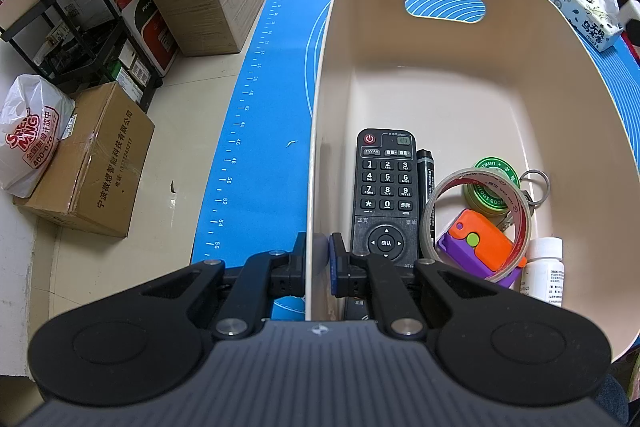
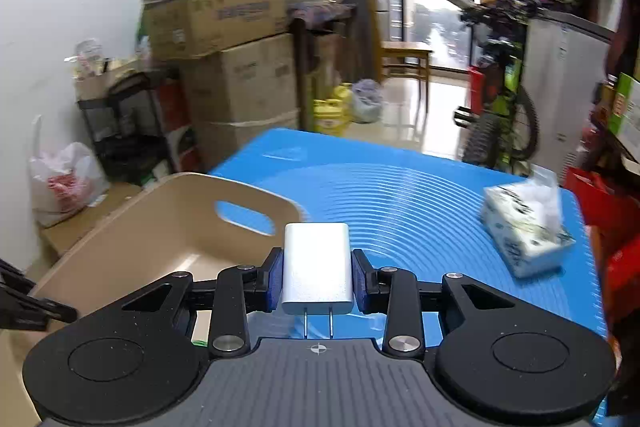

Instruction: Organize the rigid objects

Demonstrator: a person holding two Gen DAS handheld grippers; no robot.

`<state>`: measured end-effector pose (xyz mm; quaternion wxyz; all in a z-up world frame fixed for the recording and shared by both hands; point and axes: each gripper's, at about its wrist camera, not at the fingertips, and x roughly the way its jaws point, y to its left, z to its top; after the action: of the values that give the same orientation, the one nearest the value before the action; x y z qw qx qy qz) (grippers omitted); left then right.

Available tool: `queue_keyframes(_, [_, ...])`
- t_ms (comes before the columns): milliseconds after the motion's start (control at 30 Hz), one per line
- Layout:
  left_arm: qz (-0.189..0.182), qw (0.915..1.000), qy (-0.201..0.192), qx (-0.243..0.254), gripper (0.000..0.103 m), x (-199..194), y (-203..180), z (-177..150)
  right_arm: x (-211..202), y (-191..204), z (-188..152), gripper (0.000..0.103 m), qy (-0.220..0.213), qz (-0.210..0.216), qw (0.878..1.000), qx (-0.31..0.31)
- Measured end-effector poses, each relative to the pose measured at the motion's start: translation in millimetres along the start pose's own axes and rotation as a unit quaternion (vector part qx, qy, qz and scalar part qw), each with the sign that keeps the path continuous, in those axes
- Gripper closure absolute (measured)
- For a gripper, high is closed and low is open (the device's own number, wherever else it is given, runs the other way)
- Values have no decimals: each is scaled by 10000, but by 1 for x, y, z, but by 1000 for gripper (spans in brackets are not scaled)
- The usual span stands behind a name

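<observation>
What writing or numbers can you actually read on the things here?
"TV/AV" and digits 0 to 9: remote buttons.
"确认": remote's round centre key.
"36" up to "56": ruler marks on the blue mat.
"MING" and "400-070": white plastic bag.
"宁波微橙智能科技有限公司": cardboard box on the floor.
Too small or blurred: marker, green tin, tape, white bottle, tissue pack.

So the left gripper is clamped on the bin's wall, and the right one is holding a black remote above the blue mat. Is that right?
Not quite. The right gripper holds a white charger, prongs toward the camera, as the right wrist view shows. The black remote lies inside the bin. The rest stands: the left gripper is clamped on the bin's wall, and the blue mat lies beneath the charger.
</observation>
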<state>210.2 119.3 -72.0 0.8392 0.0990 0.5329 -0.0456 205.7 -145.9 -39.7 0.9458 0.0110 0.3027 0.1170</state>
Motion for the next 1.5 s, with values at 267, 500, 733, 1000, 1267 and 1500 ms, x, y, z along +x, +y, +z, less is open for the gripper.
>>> queue_keyframes(267, [-9,10000,-15,-13,92,0,0,-1,21,50,1,60,250,402,9988,-111])
queue_keyframes(500, [-10,10000,-12,-3,92,1,-2,-1,40,94,-18,60,753,620,9934,-607])
queue_keyframes(733, [0,10000,-7,-2,92,1,-3,0,53,119,-33,60,1312,557,9838,-1089])
queue_keyframes(1000, [22,10000,-22,21,91,1,-3,0,47,123,-30,41,1406,710,9810,-1128])
queue_keyframes(1267, [144,9989,-452,43,38,-27,-7,-6,8,105,-13,16,936,576,9918,-655])
queue_keyframes(1500, [61,9977,-675,-2,34,-58,-17,-16,-36,88,-11,7,721,343,9964,-268])
